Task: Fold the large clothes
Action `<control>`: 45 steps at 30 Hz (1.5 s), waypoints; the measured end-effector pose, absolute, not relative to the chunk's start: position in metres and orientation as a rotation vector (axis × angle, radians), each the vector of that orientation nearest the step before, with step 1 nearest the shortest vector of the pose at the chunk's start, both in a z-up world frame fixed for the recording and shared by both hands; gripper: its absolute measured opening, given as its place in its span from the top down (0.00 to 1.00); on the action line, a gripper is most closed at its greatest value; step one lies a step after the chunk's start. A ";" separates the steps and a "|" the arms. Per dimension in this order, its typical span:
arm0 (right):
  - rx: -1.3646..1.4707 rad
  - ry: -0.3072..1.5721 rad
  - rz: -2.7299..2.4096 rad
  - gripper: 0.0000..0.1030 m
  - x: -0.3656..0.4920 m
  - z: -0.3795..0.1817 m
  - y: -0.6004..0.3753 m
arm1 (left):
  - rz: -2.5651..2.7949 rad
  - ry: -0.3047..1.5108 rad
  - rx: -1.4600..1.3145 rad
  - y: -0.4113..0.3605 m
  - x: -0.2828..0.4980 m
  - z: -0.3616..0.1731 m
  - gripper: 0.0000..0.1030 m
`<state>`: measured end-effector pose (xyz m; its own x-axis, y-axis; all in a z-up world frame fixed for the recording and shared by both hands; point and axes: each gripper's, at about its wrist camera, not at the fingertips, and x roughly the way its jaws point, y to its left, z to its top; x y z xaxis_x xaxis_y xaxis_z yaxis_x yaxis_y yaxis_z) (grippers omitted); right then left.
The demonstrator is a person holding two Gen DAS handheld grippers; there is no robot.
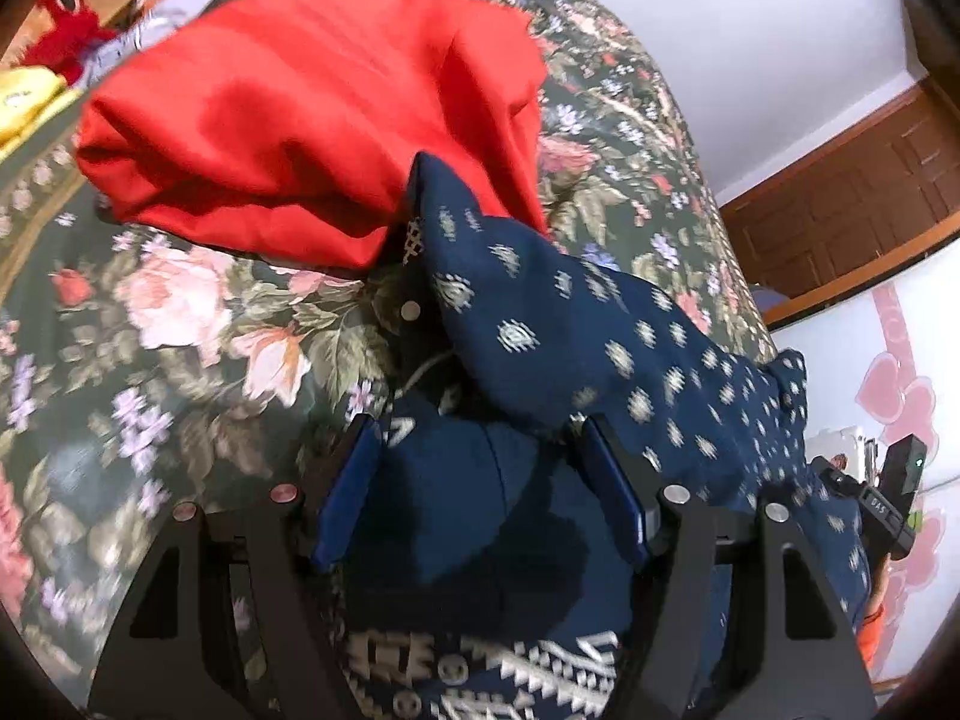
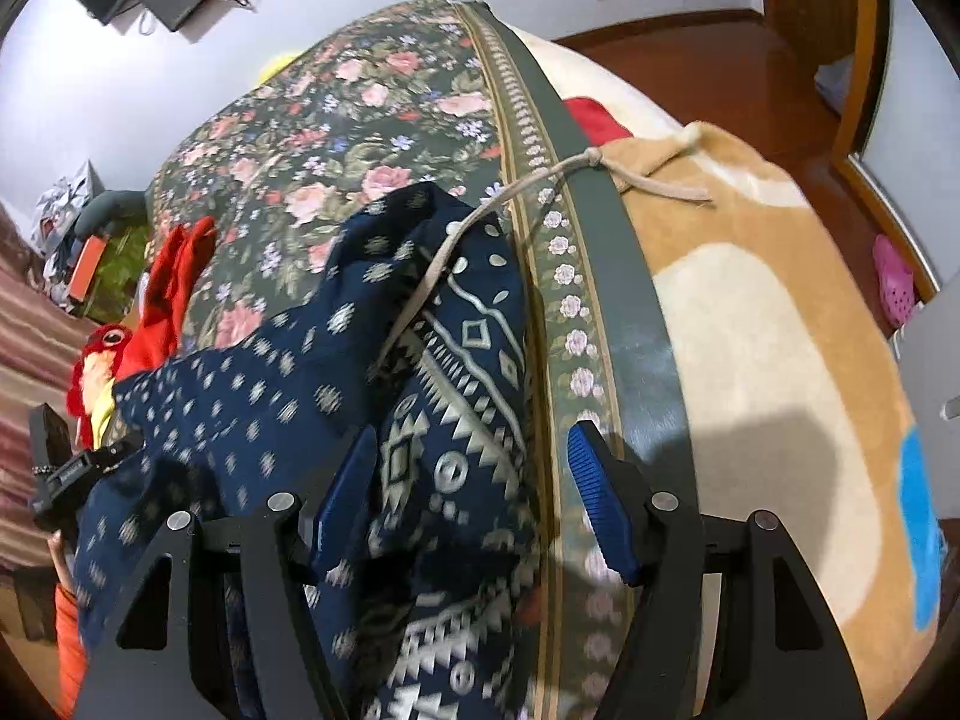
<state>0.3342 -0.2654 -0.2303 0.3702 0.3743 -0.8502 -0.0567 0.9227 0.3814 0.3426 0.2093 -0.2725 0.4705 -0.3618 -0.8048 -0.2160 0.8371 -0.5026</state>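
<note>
We list a floral bedspread [image 1: 180,312]; on it a folded red cloth [image 1: 300,120]; beside that, touching it, the navy patterned garment [image 1: 570,330], bunched near the bed's edge with its drawstring [image 2: 420,282] loose. Our left gripper [image 1: 486,480] and right gripper [image 2: 474,492] stand released, the garment lying slack between their spread jaws.

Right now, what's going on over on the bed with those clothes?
A person is folding a navy patterned garment on a floral bedspread, with a gripper in each hand. The left gripper and right gripper both stand open over the bunched cloth, not clamping it. A folded red garment lies just beyond. The navy piece is still rumpled.
</note>
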 end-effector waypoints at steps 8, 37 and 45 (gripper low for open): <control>0.292 1.202 0.324 0.39 0.366 -0.252 -0.249 | -0.135 1.103 -0.673 0.208 0.372 -0.299 0.34; 0.291 0.955 0.501 0.94 0.369 -0.163 -0.218 | -0.089 0.792 -0.398 0.169 0.327 -0.164 0.87; 0.282 0.892 0.521 0.94 0.407 -0.146 -0.195 | -0.037 0.743 -0.345 0.174 0.354 -0.135 0.88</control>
